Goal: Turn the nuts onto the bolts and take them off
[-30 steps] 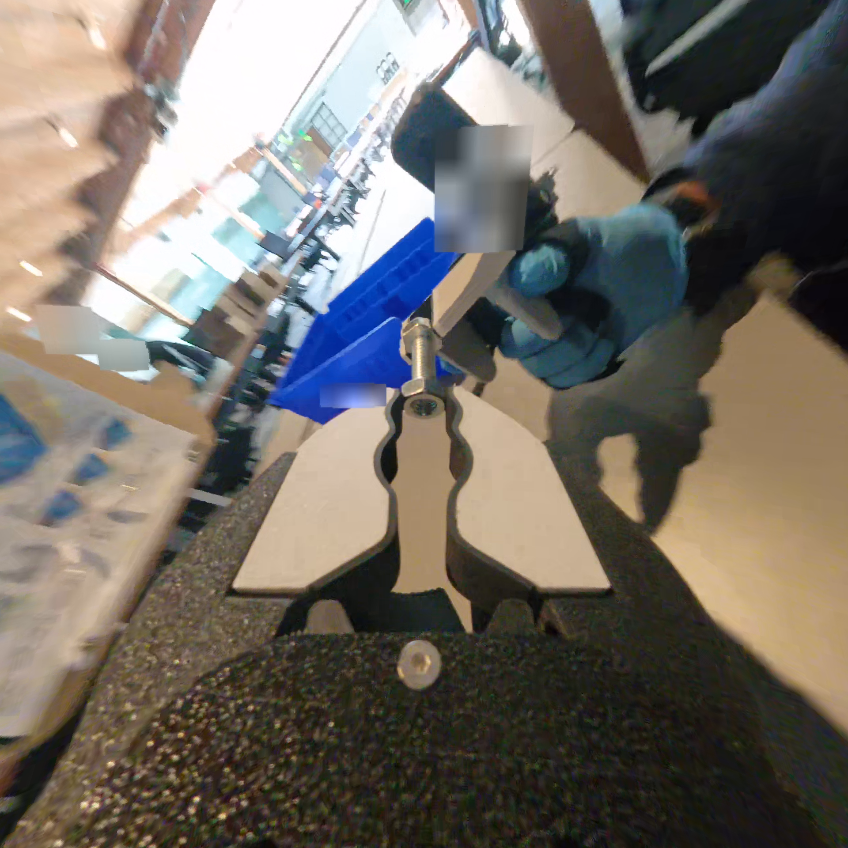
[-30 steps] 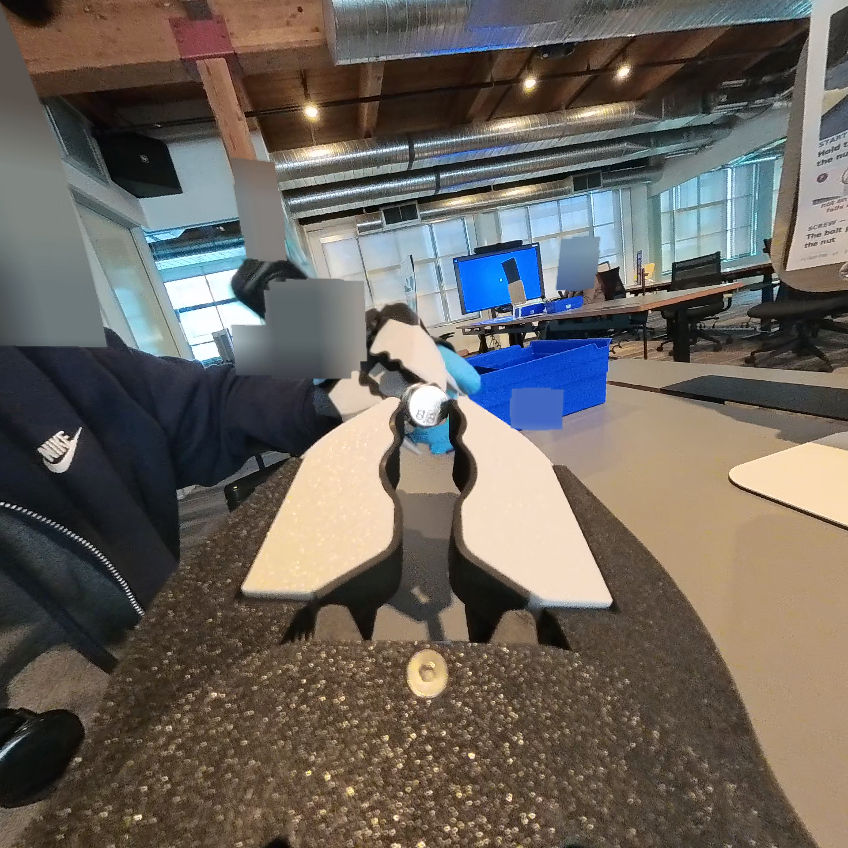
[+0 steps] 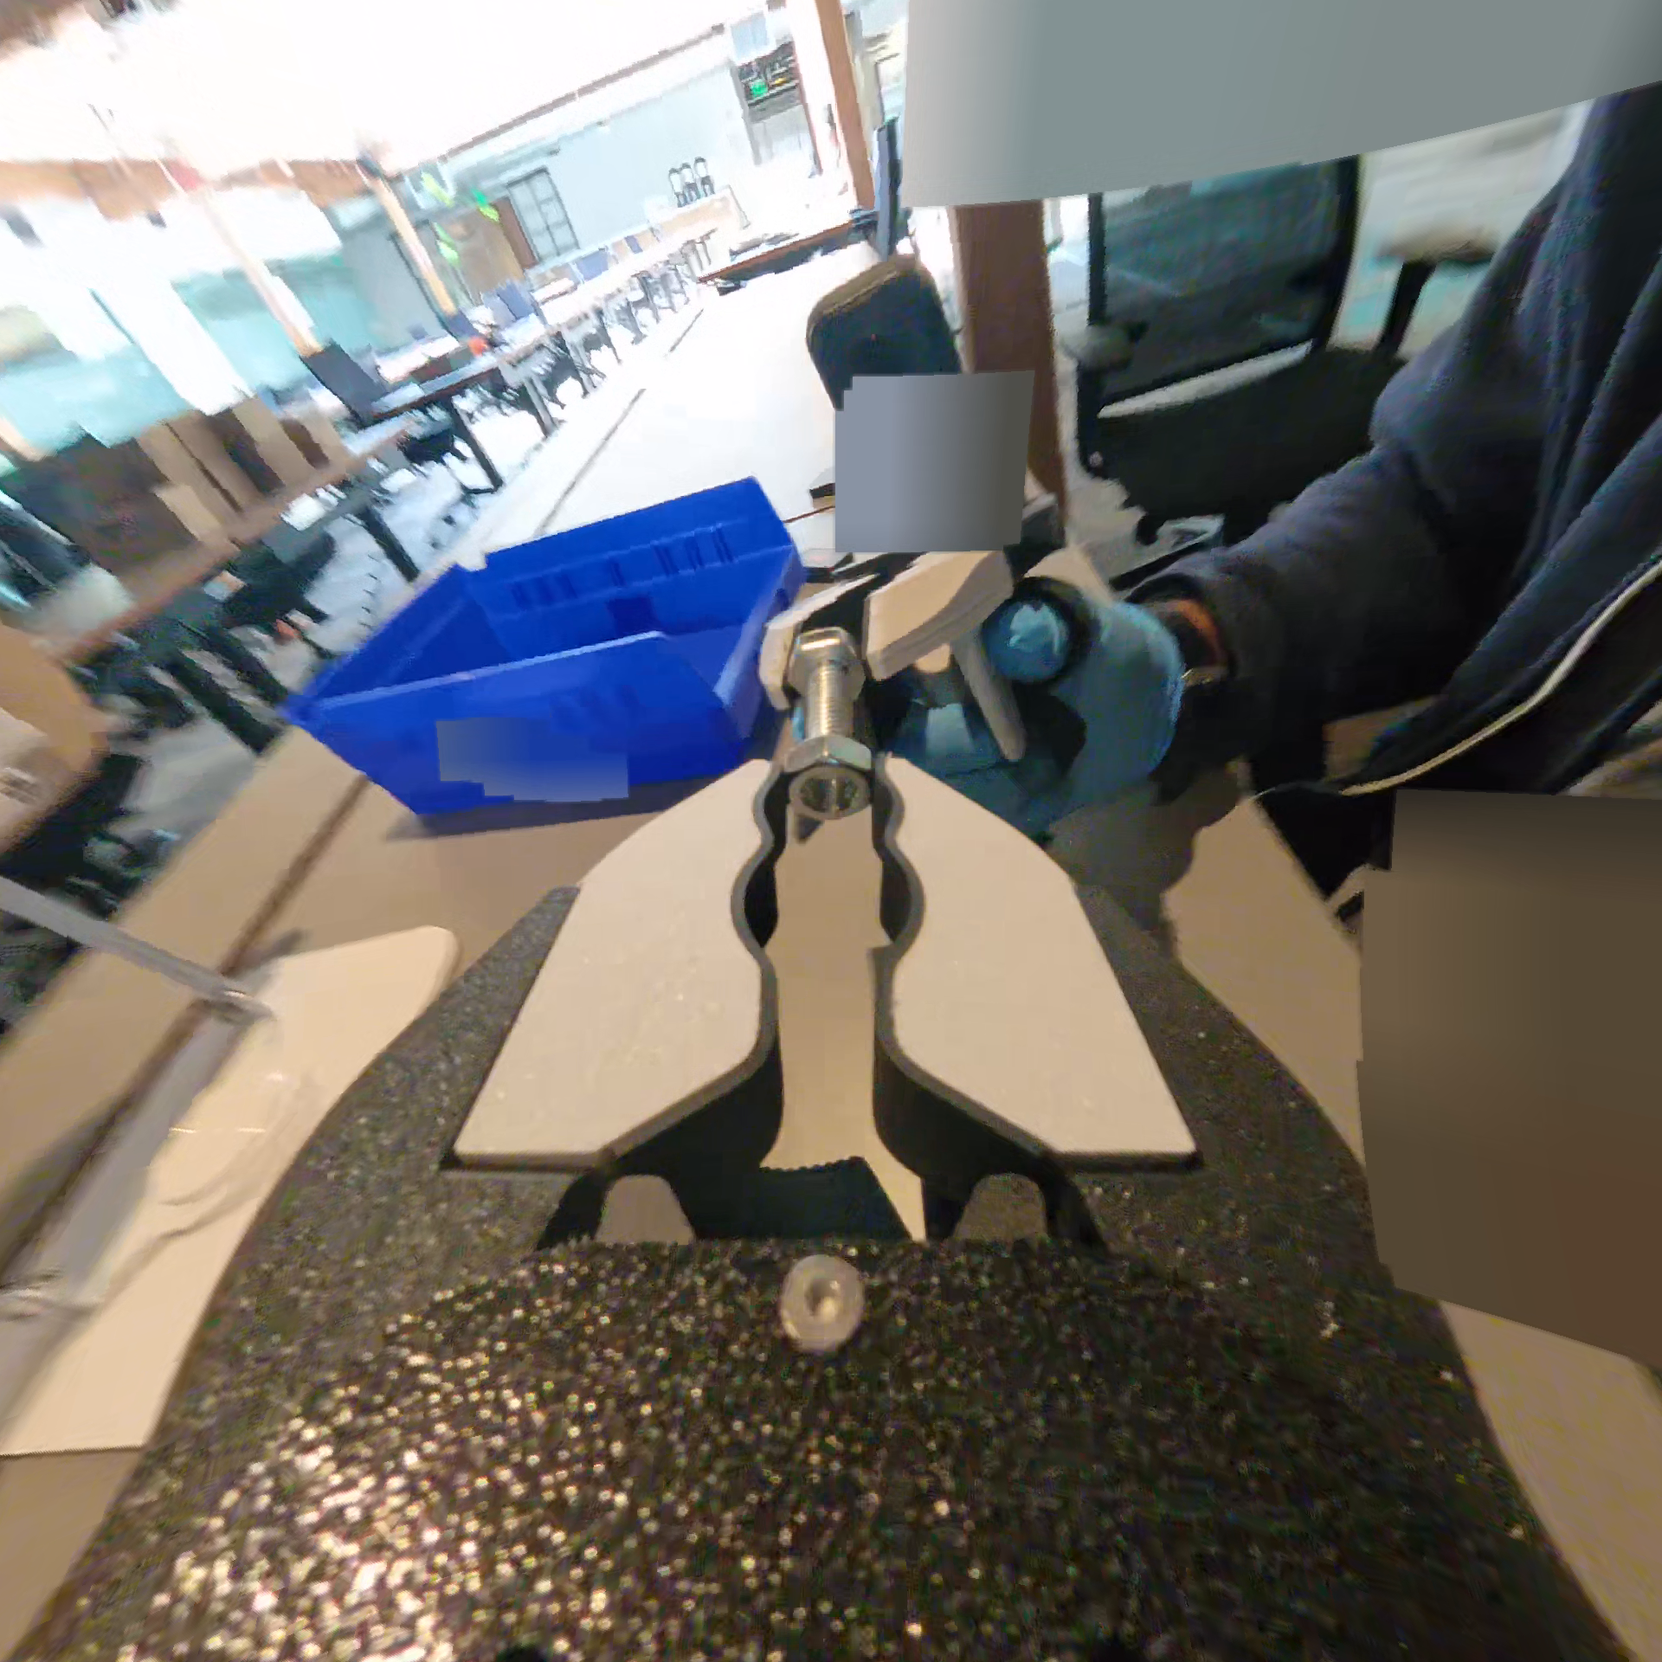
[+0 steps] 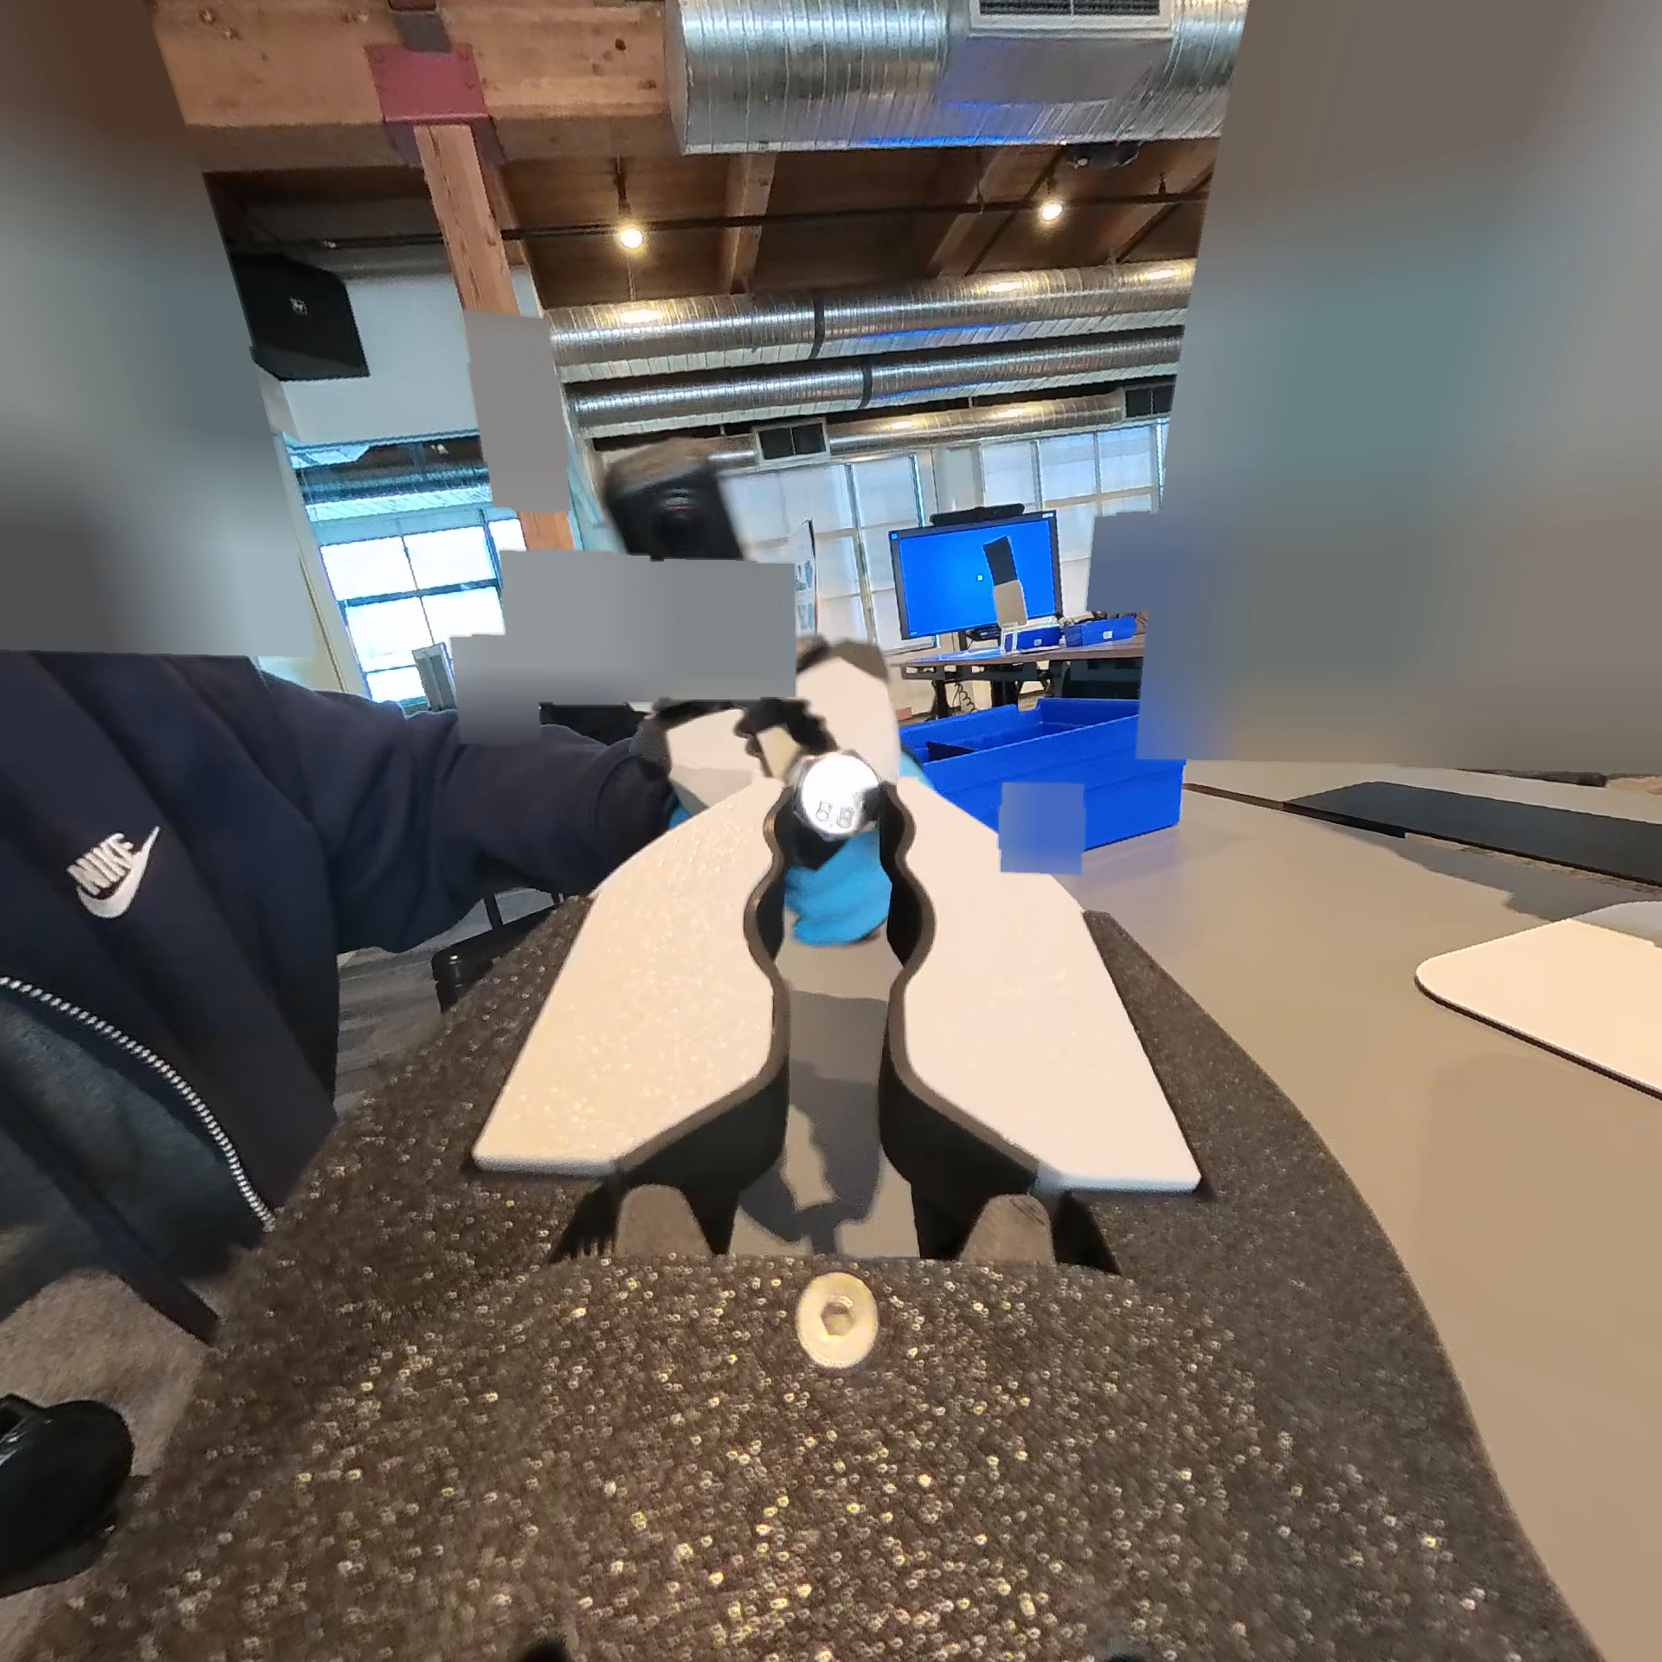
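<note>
Silver bolt (image 3: 826, 692) and nut (image 3: 827, 781) are held up in the air between the two grippers, above the grey table (image 4: 1304, 944). Left gripper (image 3: 828, 796) has its pale jaws pressed in on the flats of the nut, right at the very tips, so the nut sits dead centre between them at 12 o'clock in the left wrist view. Right gripper (image 4: 835, 814) does the same on the bolt's hex head (image 4: 836, 803), pinched in the first scallop near its tips.

Seen from the left side, the other gripper (image 3: 863, 629) comes in from about 1 o'clock and clamps the far end, with a blue-gloved hand (image 3: 1093, 683) behind it.

Hard to make out: the nut's bore just looks like a dark round hole, so I can't tell how far the shank reaches into it. From the right wrist view the head hides the whole shank and the nut too. Big grey patches cover a lot of the top corners, and the far gripper there is partly behind one.

Long axis of the bolt runs straight from one gripper to the other, nearly along both cameras' line of sight, head end toward the right gripper and threaded end toward the left one. Blue bin (image 3: 576, 683) sits on the table behind, toward 10 o'clock in the left view.
</note>
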A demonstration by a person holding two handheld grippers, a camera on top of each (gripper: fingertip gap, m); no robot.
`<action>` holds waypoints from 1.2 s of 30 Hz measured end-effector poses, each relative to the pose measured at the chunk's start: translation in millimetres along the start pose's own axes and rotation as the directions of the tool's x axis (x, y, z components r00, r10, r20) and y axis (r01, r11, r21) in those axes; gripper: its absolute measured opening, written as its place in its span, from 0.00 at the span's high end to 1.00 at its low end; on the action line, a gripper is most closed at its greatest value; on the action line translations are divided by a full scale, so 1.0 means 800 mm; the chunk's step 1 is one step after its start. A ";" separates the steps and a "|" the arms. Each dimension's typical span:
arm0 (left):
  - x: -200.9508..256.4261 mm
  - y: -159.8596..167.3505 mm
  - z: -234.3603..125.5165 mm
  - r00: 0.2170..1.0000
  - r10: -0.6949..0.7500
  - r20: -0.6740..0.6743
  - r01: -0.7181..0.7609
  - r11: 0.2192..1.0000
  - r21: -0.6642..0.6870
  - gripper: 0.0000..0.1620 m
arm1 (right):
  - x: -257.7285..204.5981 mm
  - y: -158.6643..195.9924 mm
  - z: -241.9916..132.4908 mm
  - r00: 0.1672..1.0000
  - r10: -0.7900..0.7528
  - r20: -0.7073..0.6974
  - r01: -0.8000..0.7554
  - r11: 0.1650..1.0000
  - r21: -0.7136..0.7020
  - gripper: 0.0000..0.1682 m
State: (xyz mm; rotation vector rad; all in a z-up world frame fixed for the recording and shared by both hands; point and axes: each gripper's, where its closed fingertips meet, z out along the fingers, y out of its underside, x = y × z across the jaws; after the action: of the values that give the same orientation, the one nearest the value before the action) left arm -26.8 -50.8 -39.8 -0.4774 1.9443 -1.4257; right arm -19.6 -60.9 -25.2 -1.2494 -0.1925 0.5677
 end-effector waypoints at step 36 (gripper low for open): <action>-0.003 -0.002 0.001 0.926 0.350 0.138 -0.339 0.936 -0.099 0.89 | 0.000 -0.003 0.003 1.000 -0.006 -0.012 0.006 1.000 0.012 0.89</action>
State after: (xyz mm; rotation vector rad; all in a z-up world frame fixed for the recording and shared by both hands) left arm -24.7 -50.4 -37.3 -0.2508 1.8515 -1.0654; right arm -19.8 -59.3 -22.5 -1.2397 -0.1825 0.5556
